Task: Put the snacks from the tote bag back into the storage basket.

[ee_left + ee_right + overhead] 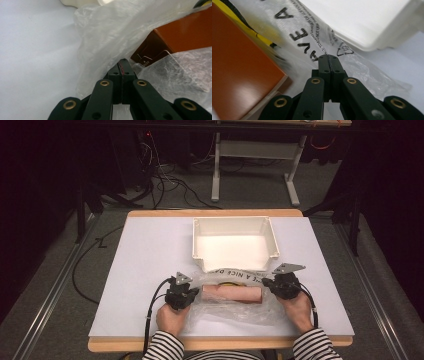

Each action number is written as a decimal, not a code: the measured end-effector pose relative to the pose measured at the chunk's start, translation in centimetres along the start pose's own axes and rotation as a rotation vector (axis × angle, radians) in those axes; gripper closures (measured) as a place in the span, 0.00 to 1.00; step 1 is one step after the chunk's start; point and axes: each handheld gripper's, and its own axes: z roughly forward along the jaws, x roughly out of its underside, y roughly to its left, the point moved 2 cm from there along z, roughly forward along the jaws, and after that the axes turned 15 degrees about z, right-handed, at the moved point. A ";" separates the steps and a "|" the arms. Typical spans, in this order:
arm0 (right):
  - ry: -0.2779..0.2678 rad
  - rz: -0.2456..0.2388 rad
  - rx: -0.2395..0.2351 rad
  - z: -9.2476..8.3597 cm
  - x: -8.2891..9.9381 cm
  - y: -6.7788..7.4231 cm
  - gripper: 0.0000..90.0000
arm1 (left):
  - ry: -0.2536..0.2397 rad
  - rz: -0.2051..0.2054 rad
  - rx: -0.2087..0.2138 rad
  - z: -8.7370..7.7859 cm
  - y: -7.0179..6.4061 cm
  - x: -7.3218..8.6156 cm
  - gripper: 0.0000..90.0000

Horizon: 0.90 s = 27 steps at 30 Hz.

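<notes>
Pinching clear plastic bag (231, 296) at both ends, left tool (122, 65) and right tool (329, 61) fully closed on film, "A NICE" reading on bag near white bin (235, 243), orange box (239, 65) showing inside.

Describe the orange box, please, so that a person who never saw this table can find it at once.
On the white table, find the white plastic bin at the far middle. Just in front of it lies a crumpled clear plastic bag with black lettering, between the left tongs and right tongs. The orange box lies inside that bag: long, narrow, the only orange thing there.

White tray (235, 228) on table (145, 270)
</notes>
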 end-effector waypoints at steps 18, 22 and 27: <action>0.002 0.039 0.024 0.9 1.6 -1.3 1.00 | -0.134 0.046 0.021 -4.4 -0.5 -1.5 0.77; 0.002 0.035 0.028 0.9 1.6 -1.2 1.00 | -0.165 0.069 -0.005 -5.0 -0.7 -2.9 0.67; 0.003 0.026 0.031 0.9 1.6 -1.1 1.00 | -0.133 0.053 -0.022 -3.2 0.4 -4.5 0.55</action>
